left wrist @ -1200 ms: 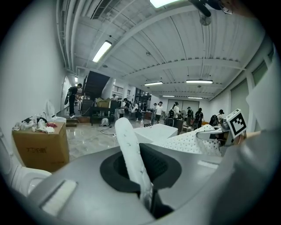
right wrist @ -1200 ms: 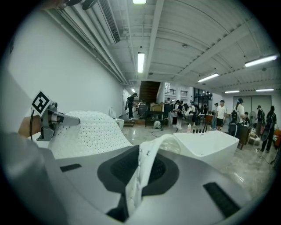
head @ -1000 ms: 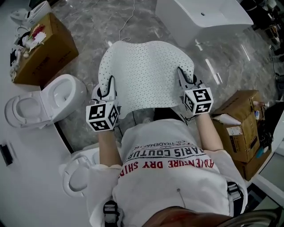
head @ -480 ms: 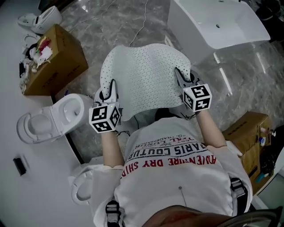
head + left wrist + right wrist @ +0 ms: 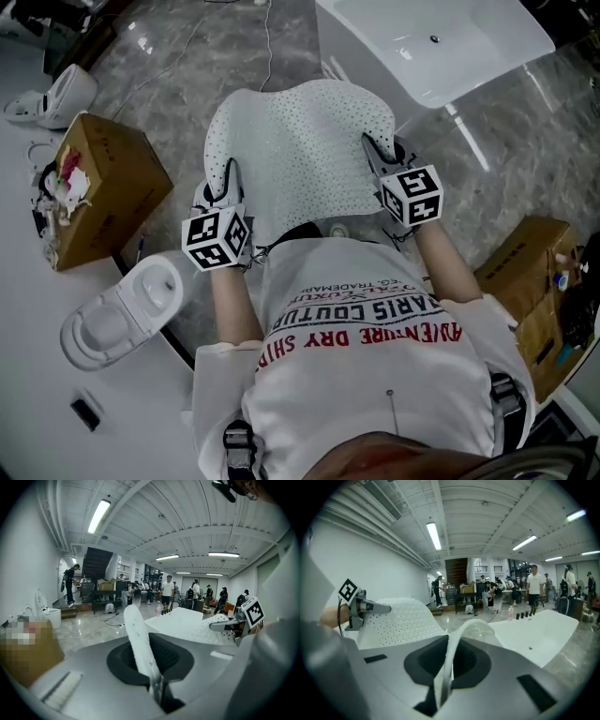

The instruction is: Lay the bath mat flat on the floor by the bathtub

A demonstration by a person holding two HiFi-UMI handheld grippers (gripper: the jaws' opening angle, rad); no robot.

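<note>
The bath mat [image 5: 295, 150] is white and dotted with small holes. It hangs spread in the air between both grippers, above the grey marble floor. My left gripper [image 5: 228, 183] is shut on the mat's left edge, and my right gripper [image 5: 377, 157] is shut on its right edge. In the left gripper view the mat's edge [image 5: 139, 641] runs up out of the shut left gripper [image 5: 157, 688]. The right gripper view shows the mat's edge [image 5: 449, 665] curling out of the shut right gripper [image 5: 440, 691]. The white bathtub [image 5: 441, 42] stands just beyond the mat, to the right.
A cardboard box [image 5: 103, 187] and a white toilet [image 5: 127, 309] sit to my left, with another toilet [image 5: 56, 94] further back. More cardboard boxes [image 5: 530, 281] stand on the right. A cable [image 5: 265, 37] trails over the floor ahead. Several people stand far off.
Both grippers keep their hold on the mat. The view has swung, so the bathtub now lies closer to the mat's far right corner and the left box and toilet sit lower in frame.
</note>
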